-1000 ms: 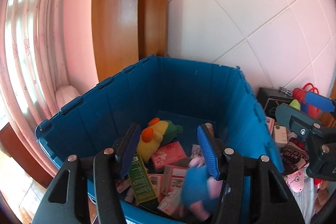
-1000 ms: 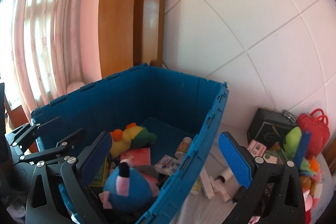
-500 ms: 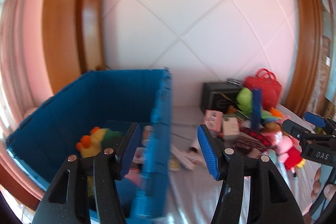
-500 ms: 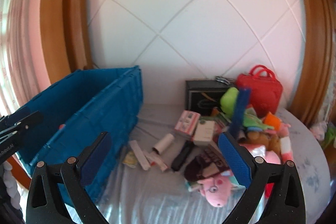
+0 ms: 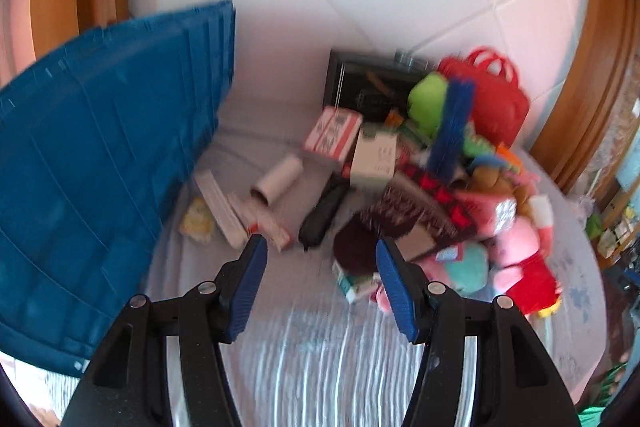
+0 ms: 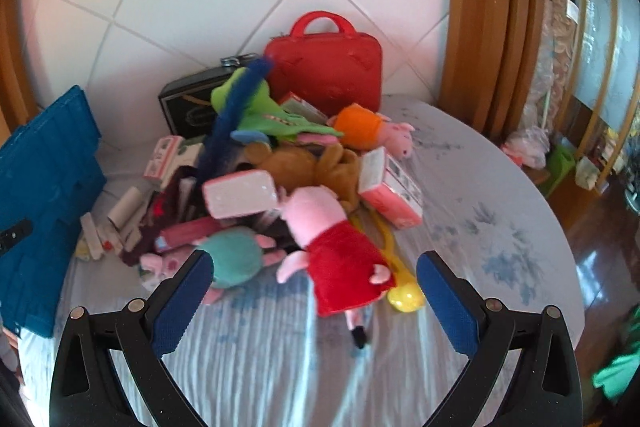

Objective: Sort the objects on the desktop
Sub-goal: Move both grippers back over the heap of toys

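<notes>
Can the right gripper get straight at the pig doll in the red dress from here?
Probably yes. The right gripper is open and empty, and the pig doll in the red dress lies atop the pile's near edge, directly ahead with nothing covering it.

Toy heap (image 6: 288, 179) between spread fingers (image 6: 180, 303)
</notes>
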A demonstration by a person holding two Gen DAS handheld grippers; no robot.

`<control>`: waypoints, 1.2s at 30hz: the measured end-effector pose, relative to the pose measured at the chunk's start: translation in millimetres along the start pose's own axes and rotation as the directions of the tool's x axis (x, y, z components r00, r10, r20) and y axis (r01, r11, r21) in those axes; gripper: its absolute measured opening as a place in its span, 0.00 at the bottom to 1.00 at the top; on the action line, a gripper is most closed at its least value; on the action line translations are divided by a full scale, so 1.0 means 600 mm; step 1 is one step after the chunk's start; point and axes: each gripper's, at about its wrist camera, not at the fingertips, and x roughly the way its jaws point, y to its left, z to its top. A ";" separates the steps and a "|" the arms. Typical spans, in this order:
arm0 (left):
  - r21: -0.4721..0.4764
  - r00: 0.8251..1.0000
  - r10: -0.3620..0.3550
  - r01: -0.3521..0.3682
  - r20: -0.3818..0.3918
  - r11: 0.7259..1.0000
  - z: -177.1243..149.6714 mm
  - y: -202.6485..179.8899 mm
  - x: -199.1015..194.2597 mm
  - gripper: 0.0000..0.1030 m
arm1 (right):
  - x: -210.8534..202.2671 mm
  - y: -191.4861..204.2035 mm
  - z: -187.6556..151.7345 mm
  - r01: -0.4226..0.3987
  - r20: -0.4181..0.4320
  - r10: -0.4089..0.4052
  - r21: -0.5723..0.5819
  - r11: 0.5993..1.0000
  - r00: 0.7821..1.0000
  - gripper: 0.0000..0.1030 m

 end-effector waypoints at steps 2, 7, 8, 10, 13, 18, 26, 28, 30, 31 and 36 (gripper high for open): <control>0.013 0.995 0.062 -0.061 -0.073 0.998 -0.023 -0.017 0.040 0.55 | 0.033 -0.044 -0.008 -0.011 -0.046 0.011 0.009 1.000 0.999 1.00; 0.006 0.979 0.043 -0.043 -0.197 0.999 -0.065 -0.065 0.099 0.54 | 0.119 -0.111 -0.034 0.006 -0.197 -0.002 0.022 1.000 0.980 1.00; 0.021 0.979 0.043 -0.039 -0.201 0.999 -0.072 -0.080 0.106 0.54 | 0.131 -0.119 -0.038 0.006 -0.214 0.000 0.027 1.000 0.977 1.00; 0.045 0.978 0.034 -0.025 -0.204 0.999 -0.081 -0.109 0.119 0.55 | 0.152 -0.132 -0.044 0.001 -0.236 0.006 0.032 0.999 0.972 1.00; 0.076 0.976 0.027 -0.011 -0.216 0.997 -0.087 -0.149 0.141 0.55 | 0.171 -0.141 -0.045 -0.015 -0.253 0.021 0.026 1.000 0.967 1.00; 0.113 0.970 0.029 -0.001 -0.243 0.994 -0.089 -0.204 0.188 0.55 | 0.190 -0.141 -0.039 -0.024 -0.268 0.018 -0.020 1.000 0.963 1.00; 0.152 0.959 0.060 -0.018 -0.276 0.988 -0.105 -0.239 0.259 0.77 | 0.226 -0.142 -0.027 -0.047 -0.305 0.026 -0.062 0.997 0.952 1.00; 0.175 0.942 0.074 -0.016 -0.328 0.985 -0.117 -0.244 0.281 0.78 | 0.237 -0.157 -0.028 -0.028 -0.320 0.013 -0.042 0.999 0.947 1.00; 0.195 0.922 0.104 -0.032 -0.373 0.980 -0.130 -0.247 0.302 0.78 | 0.246 -0.178 -0.031 -0.025 -0.334 0.022 -0.005 1.000 0.942 1.00; 0.208 0.912 0.122 -0.041 -0.391 0.977 -0.138 -0.249 0.313 0.78 | 0.248 -0.185 -0.032 -0.022 -0.337 0.022 0.005 1.000 0.941 1.00; 0.149 0.913 0.094 -0.038 -0.396 0.988 -0.145 -0.240 0.316 0.76 | 0.243 -0.180 -0.026 -0.068 -0.334 0.064 -0.001 0.998 0.940 1.00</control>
